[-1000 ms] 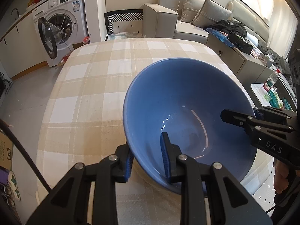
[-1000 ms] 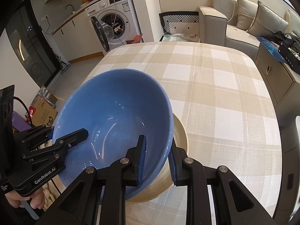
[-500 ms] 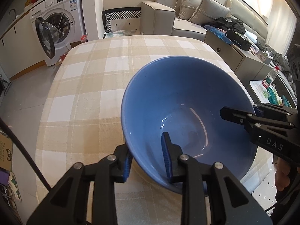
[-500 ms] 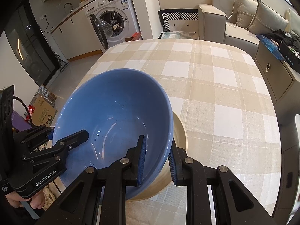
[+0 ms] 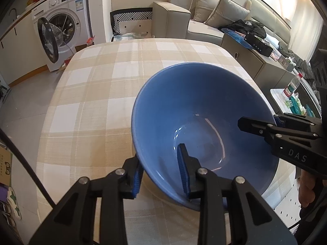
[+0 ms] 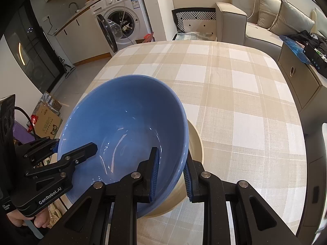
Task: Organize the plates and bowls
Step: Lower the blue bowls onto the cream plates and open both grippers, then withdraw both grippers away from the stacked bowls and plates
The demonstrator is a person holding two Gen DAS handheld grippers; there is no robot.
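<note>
Bowls (image 6: 126,126) on checked tablecloth (image 6: 235,94)

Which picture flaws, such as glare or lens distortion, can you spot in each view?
Left wrist view: curved white glare streaks inside the blue bowl, and fisheye bending rounds the checked tablecloth edges. Right wrist view: similar streaks in the bowl, dark vignette corners, bright window light washing out the sofa.

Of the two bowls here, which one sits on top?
The glossy blue ceramic bowl is on top, nested inside the cream ceramic bowl; only the cream bowl's rim and outer wall show beneath it, in the right wrist view.
</note>
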